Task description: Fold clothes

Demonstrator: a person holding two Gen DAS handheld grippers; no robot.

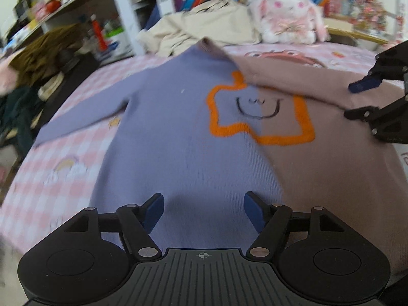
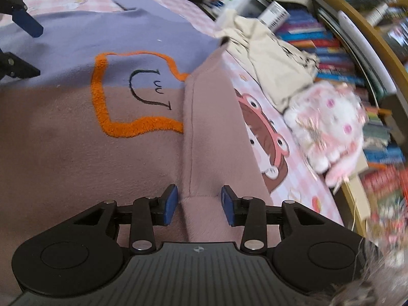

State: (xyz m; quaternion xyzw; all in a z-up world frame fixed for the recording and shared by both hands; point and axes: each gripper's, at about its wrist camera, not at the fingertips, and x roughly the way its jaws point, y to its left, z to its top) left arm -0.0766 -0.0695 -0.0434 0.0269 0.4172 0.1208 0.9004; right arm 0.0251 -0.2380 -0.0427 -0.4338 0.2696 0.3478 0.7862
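Observation:
A sweater, half lavender and half mauve (image 1: 178, 132), lies front up on the bed, with an orange toast outline and a smiley face (image 1: 257, 109) on the chest. Its lavender sleeve (image 1: 84, 119) stretches out left. The mauve sleeve (image 2: 206, 127) is folded in over the body. My left gripper (image 1: 203, 211) is open over the lavender hem, holding nothing. My right gripper (image 2: 199, 205) is open with its pads either side of the mauve sleeve's end; it also shows in the left wrist view (image 1: 367, 99). The left gripper's pad shows in the right wrist view (image 2: 28, 24).
The bed has a pink checked sheet (image 1: 58, 168) with cartoon prints. A cream garment (image 1: 204, 28) and a white plush bunny (image 1: 288, 17) lie at the head of the bed. Bookshelves (image 2: 344, 51) run behind them. A cluttered side table (image 1: 51, 58) stands at the left.

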